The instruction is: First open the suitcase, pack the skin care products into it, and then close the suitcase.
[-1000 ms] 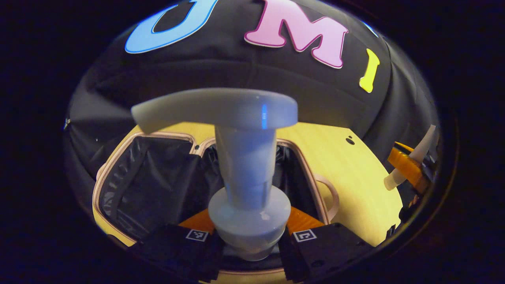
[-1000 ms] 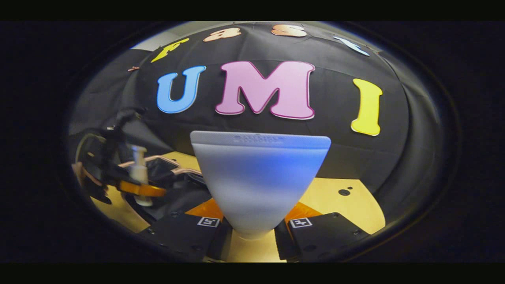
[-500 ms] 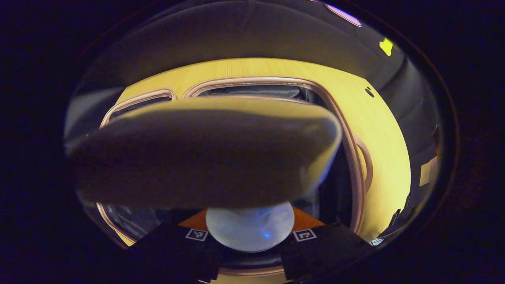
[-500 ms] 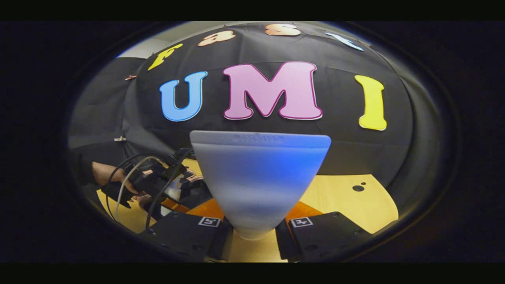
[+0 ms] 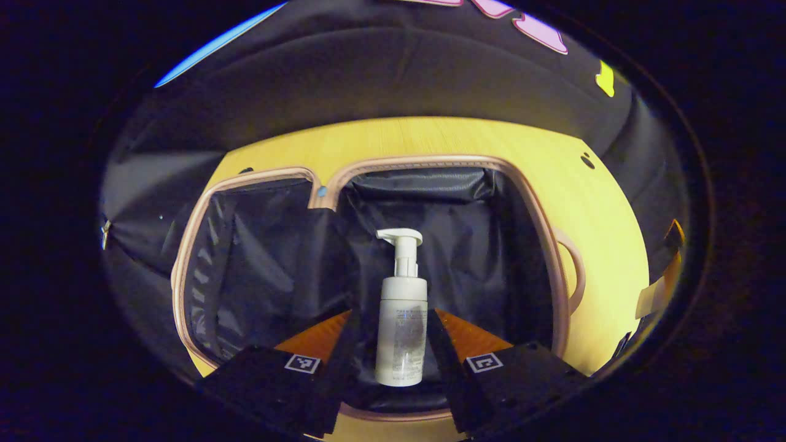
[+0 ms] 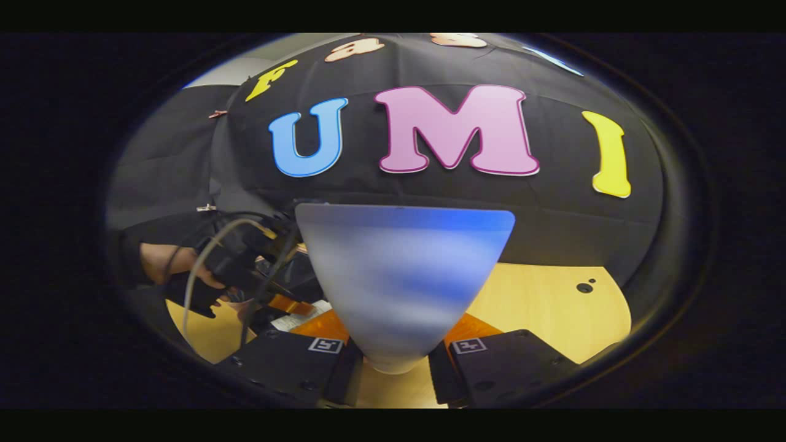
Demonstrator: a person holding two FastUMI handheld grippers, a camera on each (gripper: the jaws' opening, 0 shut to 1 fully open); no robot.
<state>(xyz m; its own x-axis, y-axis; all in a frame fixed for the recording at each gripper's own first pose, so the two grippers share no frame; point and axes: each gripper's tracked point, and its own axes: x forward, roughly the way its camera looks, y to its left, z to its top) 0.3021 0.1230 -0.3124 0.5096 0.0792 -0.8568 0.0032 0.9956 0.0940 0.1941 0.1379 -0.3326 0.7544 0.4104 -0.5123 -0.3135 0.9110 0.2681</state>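
In the left gripper view, my left gripper [image 5: 402,362] hangs over the open suitcase [image 5: 540,215], a case with a pinkish-beige rim and crinkled black lining, lying flat with its 2 halves side by side on the pale wooden table [image 5: 430,138]. The white plastic pump bottle [image 5: 402,331] lies in the right half of the case, near its front edge, pump head pointing toward the far edge of the table. It sits in the gap between my 2 fingers [image 5: 457,334], which stand apart on either side of it with space showing between each one and the bottle, so this claw is spread open and grips nothing. The case's handle loop [image 5: 574,276] sticks out on the right side, over bare wood. At the right edge of the view a pale shape shows above the table's right edge; I cannot tell what it is.

In the right gripper view, my right gripper [image 6: 393,362] is closed on the narrow end of a white, fan-shaped squeeze tube [image 6: 402,276], the wide flat crimped end pointing away from me and up. Both fingers press its neck. To the left I see my other hand [image 6: 166,264] holding the left gripper over the dark case, cables looping from it.
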